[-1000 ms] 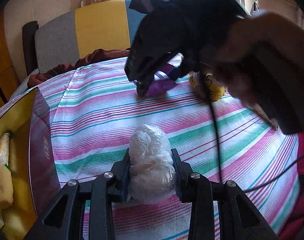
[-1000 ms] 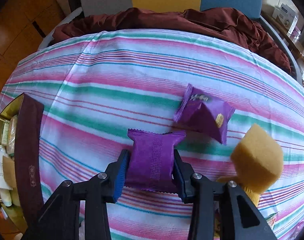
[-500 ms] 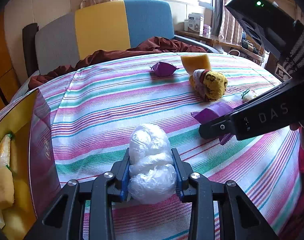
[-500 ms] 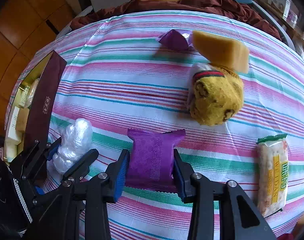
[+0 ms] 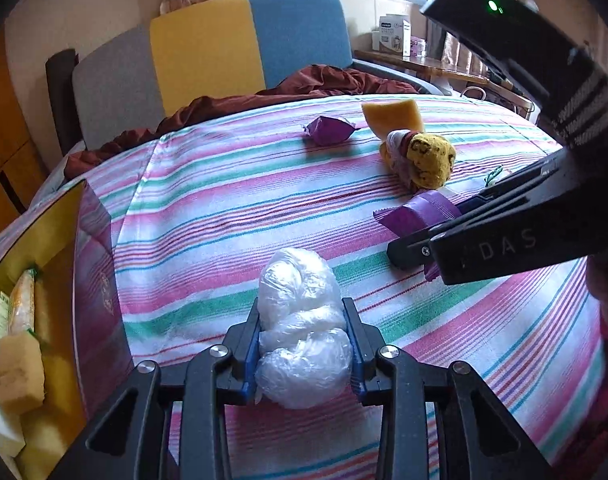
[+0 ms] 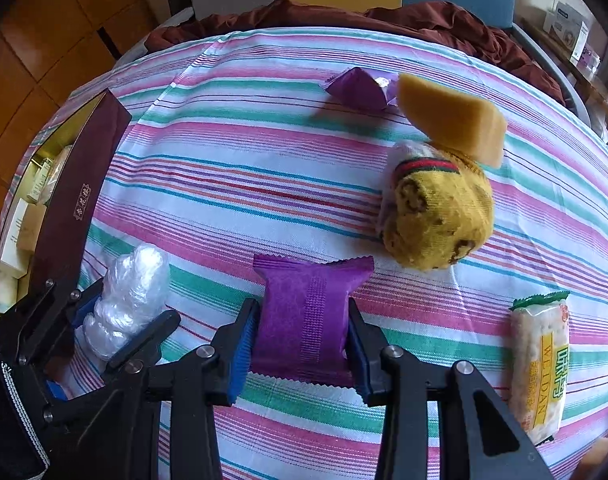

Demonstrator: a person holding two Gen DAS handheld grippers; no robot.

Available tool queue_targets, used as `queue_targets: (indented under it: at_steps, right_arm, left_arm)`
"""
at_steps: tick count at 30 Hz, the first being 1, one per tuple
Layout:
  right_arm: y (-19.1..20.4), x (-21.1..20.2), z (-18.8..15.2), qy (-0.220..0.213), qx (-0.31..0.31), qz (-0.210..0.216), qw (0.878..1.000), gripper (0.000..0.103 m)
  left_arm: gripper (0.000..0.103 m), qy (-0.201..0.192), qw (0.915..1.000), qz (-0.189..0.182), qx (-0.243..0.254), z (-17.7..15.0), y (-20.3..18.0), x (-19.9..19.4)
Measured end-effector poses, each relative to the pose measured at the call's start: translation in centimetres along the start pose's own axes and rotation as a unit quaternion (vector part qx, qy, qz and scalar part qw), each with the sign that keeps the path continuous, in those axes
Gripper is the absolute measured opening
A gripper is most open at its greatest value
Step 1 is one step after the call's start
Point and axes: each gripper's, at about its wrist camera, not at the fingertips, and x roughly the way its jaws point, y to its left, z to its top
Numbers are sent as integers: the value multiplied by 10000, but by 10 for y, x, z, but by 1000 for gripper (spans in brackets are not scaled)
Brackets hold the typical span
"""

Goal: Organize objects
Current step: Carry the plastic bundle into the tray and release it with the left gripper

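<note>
My left gripper (image 5: 304, 340) is shut on a crumpled clear plastic bag (image 5: 302, 332), low over the striped cloth; it also shows in the right wrist view (image 6: 124, 308). My right gripper (image 6: 302, 328) is shut on a purple snack packet (image 6: 307, 316), seen at right in the left wrist view (image 5: 415, 216). A dark red box (image 5: 92, 280) with a yellow inside stands open at the left and holds sponges and packets. A second purple packet (image 6: 359, 88), a yellow sponge (image 6: 451, 120), a rolled yellow sock (image 6: 435, 216) and a Weidan biscuit packet (image 6: 539, 364) lie on the cloth.
The striped cloth (image 5: 232, 200) covers a bed or table. A dark red blanket (image 6: 383, 16) lies bunched at the far edge before a grey, yellow and blue headboard (image 5: 200, 48). A side shelf with small boxes (image 5: 395, 36) stands at far right.
My right gripper has drawn back from the far side with the purple packet and now sits beside the left gripper. The left gripper has held still with the bag.
</note>
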Motion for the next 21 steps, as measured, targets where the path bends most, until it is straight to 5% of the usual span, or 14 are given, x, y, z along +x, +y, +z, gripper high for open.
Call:
queue_targets:
  at_steps: [10, 21]
  right_arm:
    - [5, 2, -2, -71, -158, -141, 9998, 41]
    - [9, 3, -4, -163, -286, -233, 9992, 42]
  left_arm:
    - [35, -579, 9983, -106, -31, 8, 1, -73]
    - [35, -845, 9941, 423, -533, 1, 55, -121]
